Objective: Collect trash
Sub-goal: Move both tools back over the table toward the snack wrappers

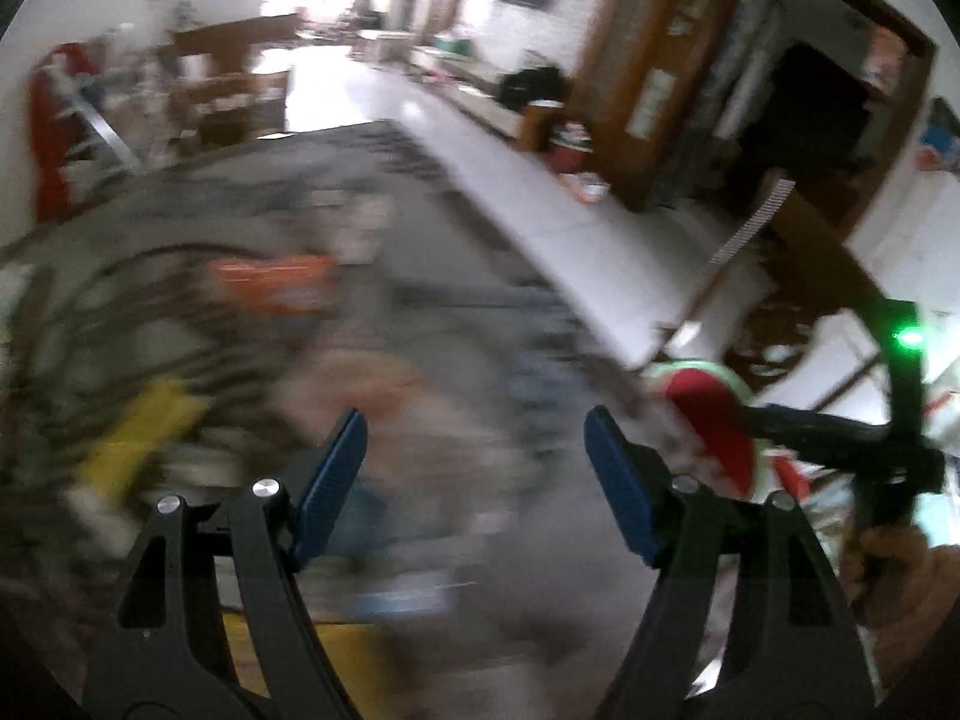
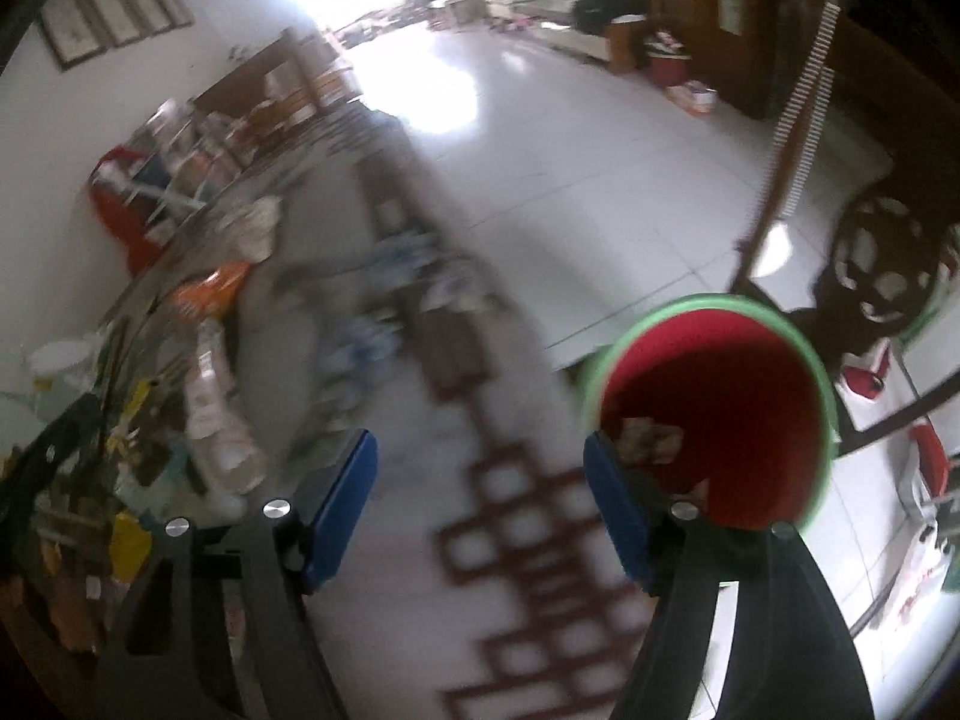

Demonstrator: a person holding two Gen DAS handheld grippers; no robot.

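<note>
Your left gripper [image 1: 474, 468] stands wide, its 2 blue pads apart with nothing between them, over a badly blurred table [image 1: 420, 228] covered in a grey patterned cloth. Your right gripper [image 2: 480, 480] is also wide and holds nothing; no item sits between its blue pads. Just beside its right finger [image 2: 618, 516], off the table edge, stands the trash bin [image 2: 714, 408], red inside with a green rim, its mouth open toward you and some crumpled brownish scraps [image 2: 651, 438] lying against its inner wall. In the left wrist view the same bin shows only as a red and green patch at the right, partly hidden by your right gripper's black frame, with your hand [image 1: 894, 576] on its handle below. Loose trash is left on the table: an orange packet [image 2: 210, 294], a clear plastic bottle [image 2: 219, 420] lying on its side, crumpled pale paper [image 2: 255, 228], and yellow pieces [image 2: 129, 546] near the left edge; motion blur hides what else lies there. Beyond the table stretches a glossy white tiled floor [image 2: 540, 138].
</note>
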